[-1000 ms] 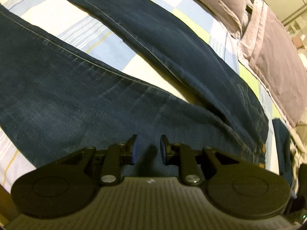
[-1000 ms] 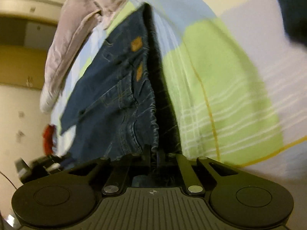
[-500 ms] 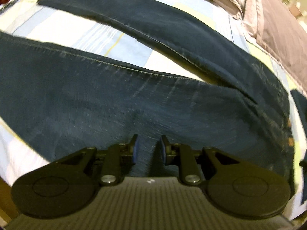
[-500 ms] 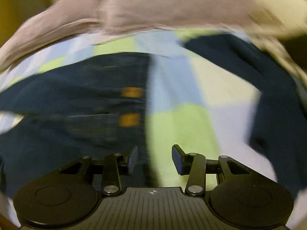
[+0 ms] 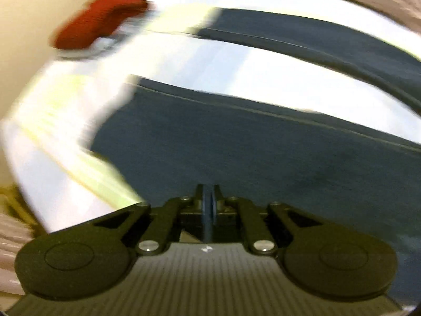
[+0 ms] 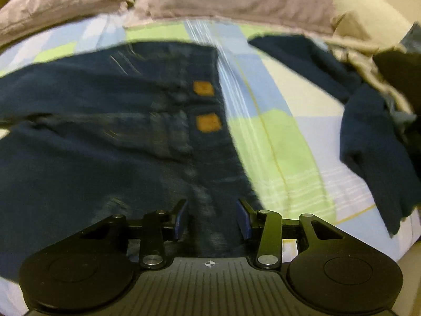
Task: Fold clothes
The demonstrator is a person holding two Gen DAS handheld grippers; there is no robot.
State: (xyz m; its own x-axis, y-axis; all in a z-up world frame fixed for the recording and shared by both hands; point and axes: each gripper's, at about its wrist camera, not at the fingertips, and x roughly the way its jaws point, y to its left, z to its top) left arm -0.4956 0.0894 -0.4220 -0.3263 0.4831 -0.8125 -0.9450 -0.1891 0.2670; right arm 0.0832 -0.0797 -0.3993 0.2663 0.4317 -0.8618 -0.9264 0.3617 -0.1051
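Jeans flat on the bed, legs spread apart; waistband end lies under the right tool, legs run off toward the left tool. Near leg's long axis crosses the left wrist view from hem at left to upper right. Left tool's jaws have just been closing, now nearly together, nothing visible between them. Right tool half-wide, hovering empty over the waistband edge. Likely next: each end gripped.

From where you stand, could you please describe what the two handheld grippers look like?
Both look alike. The left gripper and the right gripper are matte black, each with a ribbed base plate bearing a small white mark, two round discs at the sides, linkage arms on silver rivets, and blue-padded jaws. No cables or sleeves show.
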